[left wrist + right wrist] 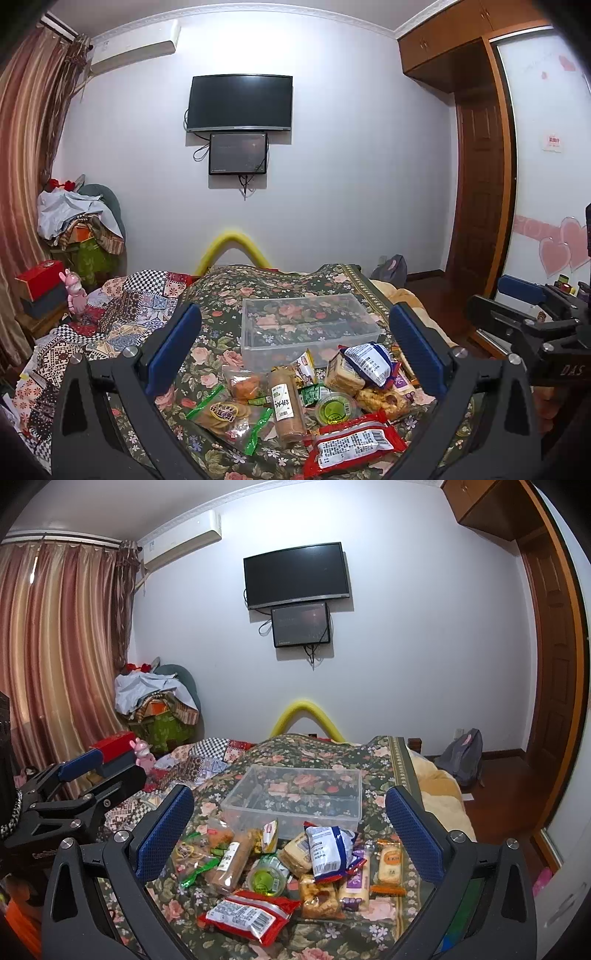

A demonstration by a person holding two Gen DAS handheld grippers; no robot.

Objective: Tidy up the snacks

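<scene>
Left wrist view: left gripper (295,343) held above a floral bedspread (266,291), blue-padded fingers (173,347) spread wide apart, nothing between them. Below and between the fingers, a heap of snacks: red packet (351,445) nearest, green jelly cup (337,407) just behind it, long biscuit roll (286,404) to its left, green-ended cracker bag (229,417) further left, blue-and-white bag (369,363) atop the pile's right side. Clear plastic box (310,325) just beyond the heap, no snacks inside. Right gripper (524,314) at the right edge, seen side-on, hard to tell whether parted.

Right wrist view: right gripper (291,825) likewise wide apart and holding nothing, over the same heap. Red packet (247,915) nearest, jelly cup (266,880) behind, blue-and-white bag (327,849) in the middle, orange-labelled biscuit pack (390,862) on the right. Clear box (295,797) behind the snacks. Left gripper (79,775) at the left edge. Wall television (297,574) above.
</scene>
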